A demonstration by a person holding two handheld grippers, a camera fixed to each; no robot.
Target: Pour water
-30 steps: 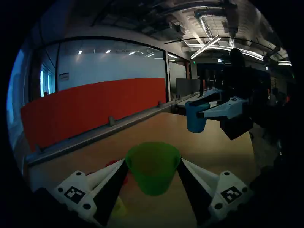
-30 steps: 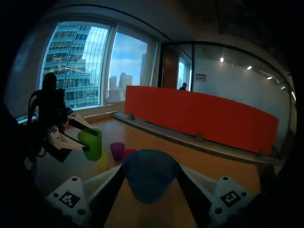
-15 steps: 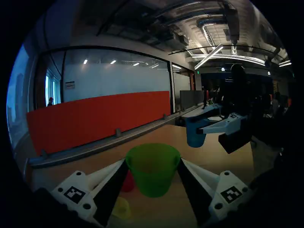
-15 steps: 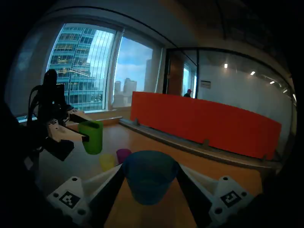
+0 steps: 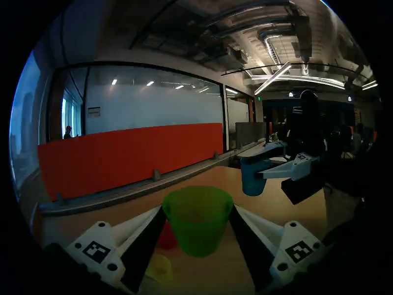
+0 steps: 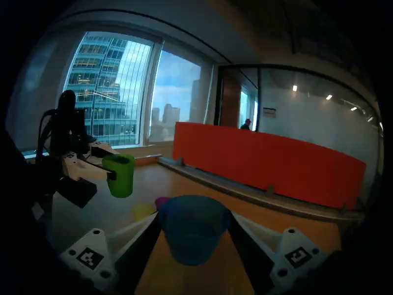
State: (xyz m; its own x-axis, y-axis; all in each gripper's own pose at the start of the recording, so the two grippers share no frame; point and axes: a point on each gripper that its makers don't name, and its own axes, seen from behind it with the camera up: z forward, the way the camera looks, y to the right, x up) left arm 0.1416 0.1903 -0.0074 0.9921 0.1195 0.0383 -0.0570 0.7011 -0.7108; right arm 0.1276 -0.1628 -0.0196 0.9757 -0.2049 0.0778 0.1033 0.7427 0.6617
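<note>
Cups come first. Green cup (image 5: 197,231) stands upright at six o'clock of the left gripper view, held off the table (image 5: 211,178). The left gripper (image 5: 197,212) is clenched on it, one finger pressing each side just under the rim. The right gripper view has the same green cup (image 6: 119,175) at about nine o'clock, upright in the left gripper (image 6: 109,172).

The blue cup (image 6: 193,235) sits at six o'clock of the right gripper view, gripped the same way by both fingers of the right gripper (image 6: 194,216). From the left gripper view it hangs at about four o'clock (image 5: 252,178), upright in the right gripper (image 5: 265,171) above the wood. The two cups are well apart. The light is too dim to tell whether either cup has water in it.

Down on the table, at seven o'clock of the left gripper view, a reddish cup (image 5: 167,237) and a yellow cup (image 5: 158,267) peek out beside the left finger. The right gripper view has the yellow cup (image 6: 141,211) and a purple cup (image 6: 160,201) just beside each other on the table (image 6: 162,181).

Beyond the table's far edge runs an orange partition (image 5: 127,153) (image 6: 275,162), and a tall window (image 6: 108,103) stands at ten o'clock.
</note>
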